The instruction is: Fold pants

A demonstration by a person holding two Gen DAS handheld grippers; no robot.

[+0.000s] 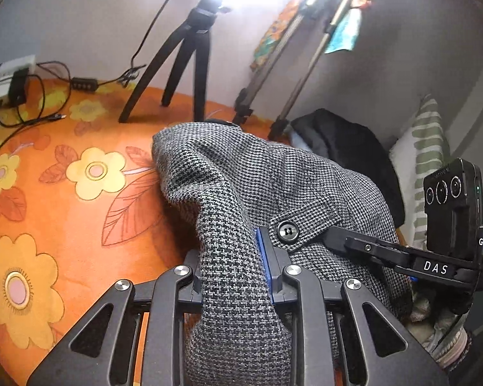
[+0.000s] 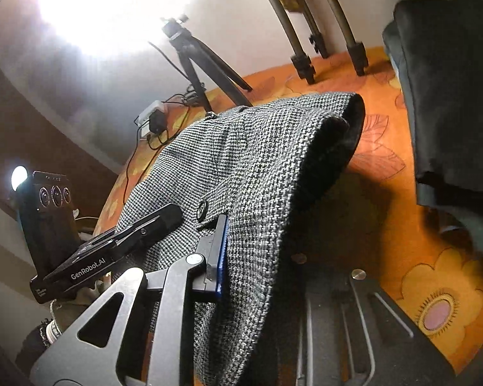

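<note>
Black tripod (image 1: 190, 61) on orange floral sheet (image 1: 48, 193), dark folded clothes (image 2: 450, 96), striped pillow (image 1: 425, 148)

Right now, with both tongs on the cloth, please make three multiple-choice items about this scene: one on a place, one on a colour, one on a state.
1. Where does the black tripod stand?
A. on the orange flowered cover
B. on the pants
C. on the striped pillow

2. What colour is the button on the pants?
A. white
B. black
C. red

3. How is the left tongs?
A. open, holding nothing
B. shut on the pants
C. out of view

Answers: 1 A, its legs rest on the cover near the wall; 2 B, it is dark against the grey weave; 3 B, cloth is pinched between its pads.
</note>
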